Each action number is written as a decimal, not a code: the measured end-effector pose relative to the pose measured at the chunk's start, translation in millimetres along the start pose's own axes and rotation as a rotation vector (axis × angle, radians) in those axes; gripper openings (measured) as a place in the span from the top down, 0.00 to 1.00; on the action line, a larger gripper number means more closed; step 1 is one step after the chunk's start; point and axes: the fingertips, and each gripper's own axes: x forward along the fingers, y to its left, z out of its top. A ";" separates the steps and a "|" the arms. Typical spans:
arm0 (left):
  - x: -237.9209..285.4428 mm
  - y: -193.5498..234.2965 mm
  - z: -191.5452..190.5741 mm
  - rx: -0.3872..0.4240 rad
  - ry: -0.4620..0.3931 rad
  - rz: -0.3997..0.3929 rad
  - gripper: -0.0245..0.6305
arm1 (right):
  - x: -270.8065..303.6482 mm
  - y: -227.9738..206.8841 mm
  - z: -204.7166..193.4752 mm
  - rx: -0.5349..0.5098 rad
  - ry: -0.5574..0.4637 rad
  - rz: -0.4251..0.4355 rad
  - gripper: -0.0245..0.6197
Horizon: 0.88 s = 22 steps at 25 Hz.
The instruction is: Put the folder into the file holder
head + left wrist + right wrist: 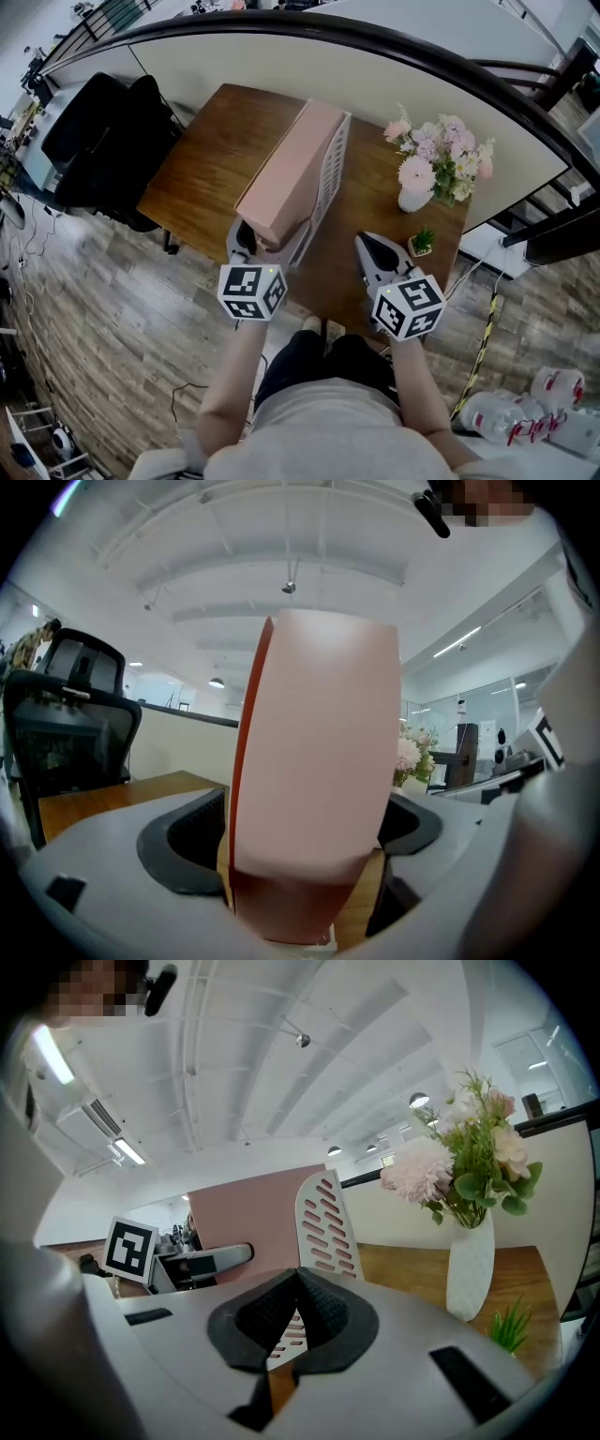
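Left gripper view shows your left gripper [300, 834] jaws open around the pink cardboard folder [319, 752], standing in the white slotted file holder [330, 173] on the wooden surface [202, 178]; your right gripper [295, 1293] jaws are closed, empty

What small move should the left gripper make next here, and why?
Probably draw the left gripper straight back toward the person: its jaws stand apart around the near end of the folder, which already stands in the file holder.
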 end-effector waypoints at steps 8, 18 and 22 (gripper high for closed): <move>-18.8 -5.3 5.2 -0.061 -0.016 0.001 0.24 | -7.7 4.6 10.2 -0.029 -0.013 0.007 0.95; -39.3 -4.8 -2.3 -0.042 0.014 0.021 0.30 | -15.8 5.2 10.1 -0.052 -0.007 0.012 0.95; -49.3 -7.8 -4.7 -0.041 0.022 0.016 0.33 | -19.8 3.4 8.6 -0.049 -0.005 0.002 0.95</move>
